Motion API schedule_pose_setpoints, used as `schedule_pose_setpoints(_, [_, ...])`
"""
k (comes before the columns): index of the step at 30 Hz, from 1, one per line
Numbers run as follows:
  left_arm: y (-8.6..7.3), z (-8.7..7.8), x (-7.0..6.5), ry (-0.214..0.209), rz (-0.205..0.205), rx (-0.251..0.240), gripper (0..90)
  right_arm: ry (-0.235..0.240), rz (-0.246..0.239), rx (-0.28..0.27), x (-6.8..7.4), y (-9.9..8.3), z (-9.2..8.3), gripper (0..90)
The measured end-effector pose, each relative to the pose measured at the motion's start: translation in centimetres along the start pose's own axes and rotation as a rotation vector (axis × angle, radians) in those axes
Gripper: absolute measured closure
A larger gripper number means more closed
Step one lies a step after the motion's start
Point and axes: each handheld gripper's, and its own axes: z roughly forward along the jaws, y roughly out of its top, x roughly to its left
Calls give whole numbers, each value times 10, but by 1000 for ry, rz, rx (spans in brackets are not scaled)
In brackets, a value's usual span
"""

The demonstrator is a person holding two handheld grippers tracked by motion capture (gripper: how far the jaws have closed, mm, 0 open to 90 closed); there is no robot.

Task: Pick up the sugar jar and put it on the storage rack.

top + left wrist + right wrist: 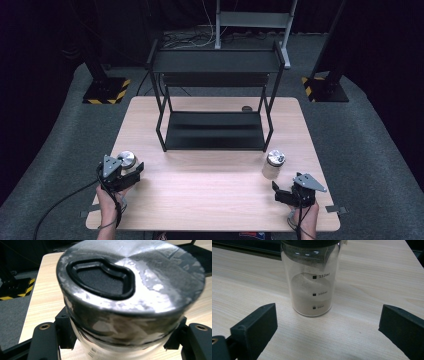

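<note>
Item 1. Left gripper [131, 171], held in the person's left hand [107, 200] at the table's near-left corner. Jaws clamped on the body of a lidded jar [130, 297], just under its silver lid; the jar stands upright between them, long axis vertical. In the high view the lid shows at roughly 1 o'clock from the gripper's body.

Item 2. Right gripper [325, 327], at the near-right of the table [210, 185]. Jaws wide apart, nothing between them.

Item 3. Second jar [310, 280], clear glass with printed volume marks and pale powder filling its lower part. Upright on the tabletop, dead ahead of the right gripper at 12 o'clock, near but apart from both jaws. Nearer the right hand by far.

Item 4. Black two-tier shelf [215, 60], centre-far of the table, at about 1 o'clock from the left gripper and 11 o'clock from the right.

Judgement: a straight advance would bring the open jaws round the second jar's body.
</note>
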Motion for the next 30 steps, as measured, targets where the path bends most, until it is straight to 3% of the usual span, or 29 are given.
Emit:
schedule_pose_setpoints(17, [22, -4, 1, -49, 23, -36, 307, 4, -7, -2, 0, 0, 0, 6])
schedule_pose_setpoints(30, [41, 6, -10, -90, 56, -52, 307, 7, -11, 0, 0, 0, 0, 3])
